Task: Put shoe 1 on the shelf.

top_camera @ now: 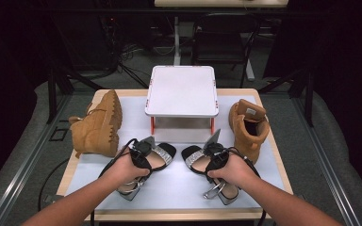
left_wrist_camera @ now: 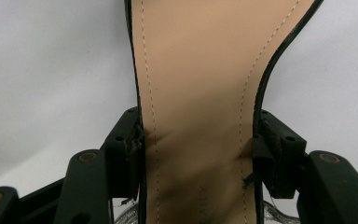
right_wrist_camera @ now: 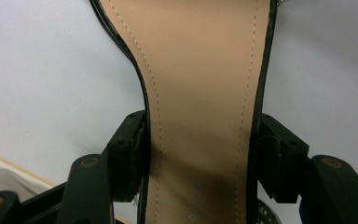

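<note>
Gripping each sandal at its waist, left claw (top_camera: 147,149) and right claw (top_camera: 213,151) sat clamped; lifting level seemed wisest.

Both forearms reaching in from near edge. Left gripper (top_camera: 147,147) gripping, jaws pressing inward on both sides. Right gripper (top_camera: 213,149) clamping likewise, near centre-right.
</note>
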